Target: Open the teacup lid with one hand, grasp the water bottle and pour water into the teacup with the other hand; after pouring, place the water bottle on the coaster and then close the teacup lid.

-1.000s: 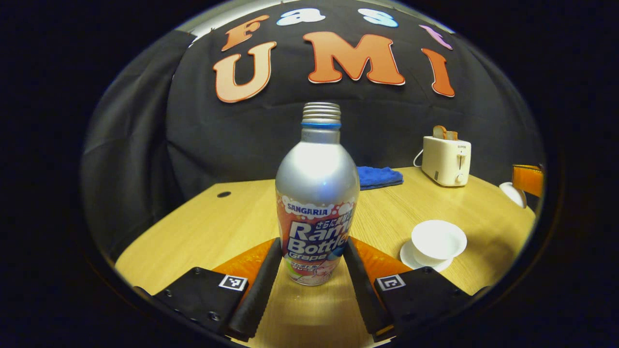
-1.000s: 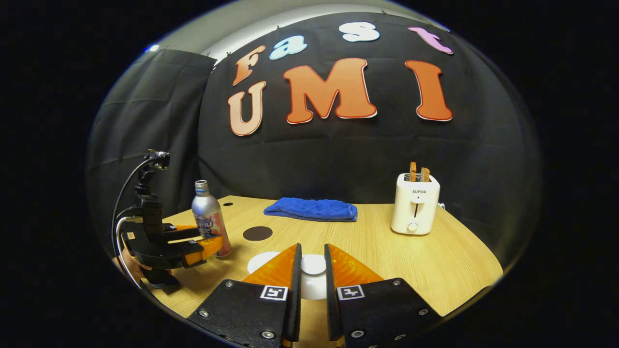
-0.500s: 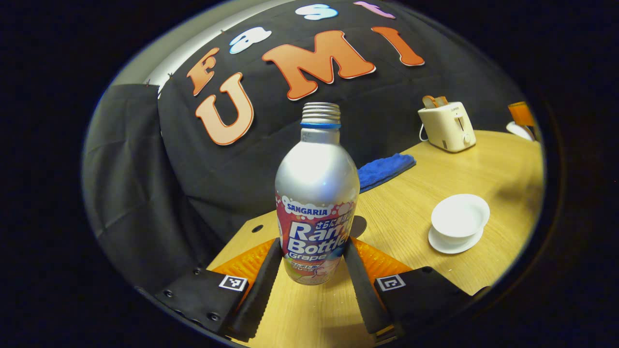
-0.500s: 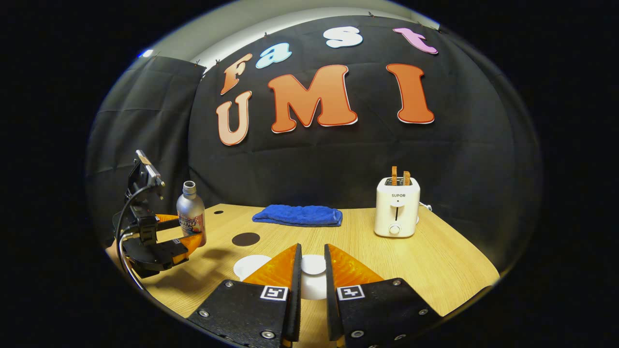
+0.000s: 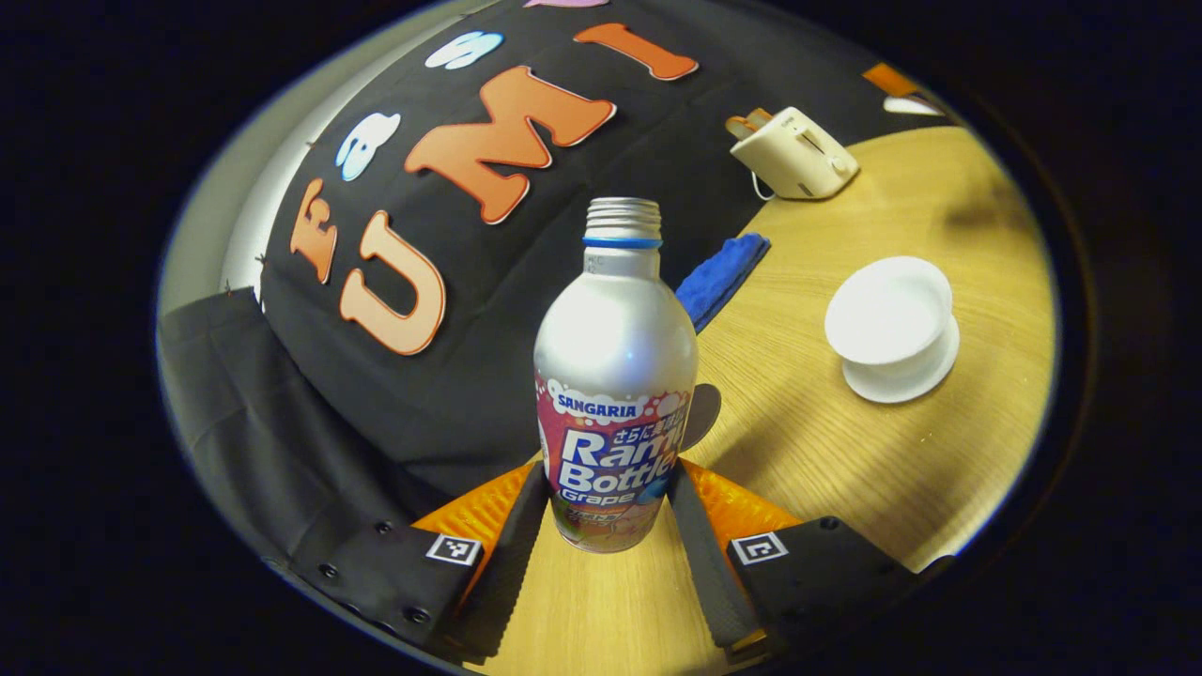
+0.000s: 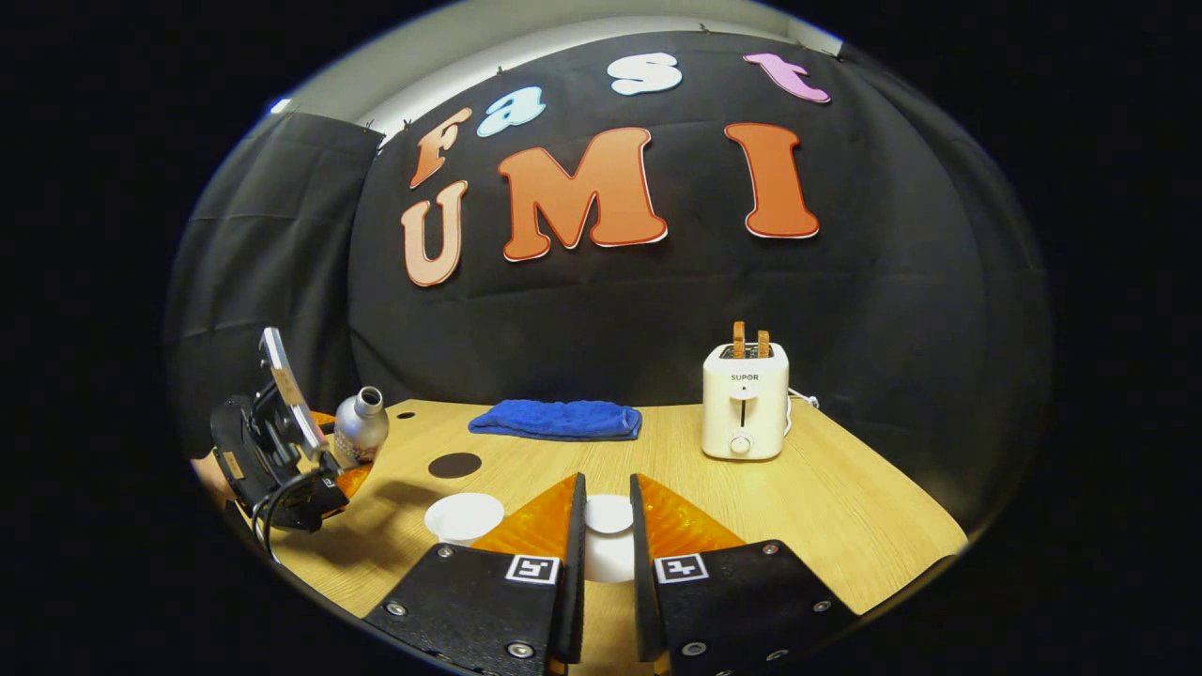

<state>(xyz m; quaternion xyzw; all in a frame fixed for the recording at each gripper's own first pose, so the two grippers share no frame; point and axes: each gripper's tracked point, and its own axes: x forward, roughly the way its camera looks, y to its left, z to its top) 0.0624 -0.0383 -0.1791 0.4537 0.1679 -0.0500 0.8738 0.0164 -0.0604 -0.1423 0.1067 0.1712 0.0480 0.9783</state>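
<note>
Teacup [image 5: 890, 312] lid's off, clamped in right gripper [image 6: 602, 540]; left gripper [image 5: 601, 526] clamps tilted bottle [image 5: 615, 376], pouring still to come

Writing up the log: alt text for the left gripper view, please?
The left tongs grip a capless silver bottle, with the wooden table tilted behind it. To the right sits an open white teacup on its saucer.

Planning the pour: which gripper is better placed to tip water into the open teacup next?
Left. The left gripper is shut on the water bottle, already tilted toward the uncovered teacup. The right gripper is occupied, its jaws pinching the teacup lid.
</note>
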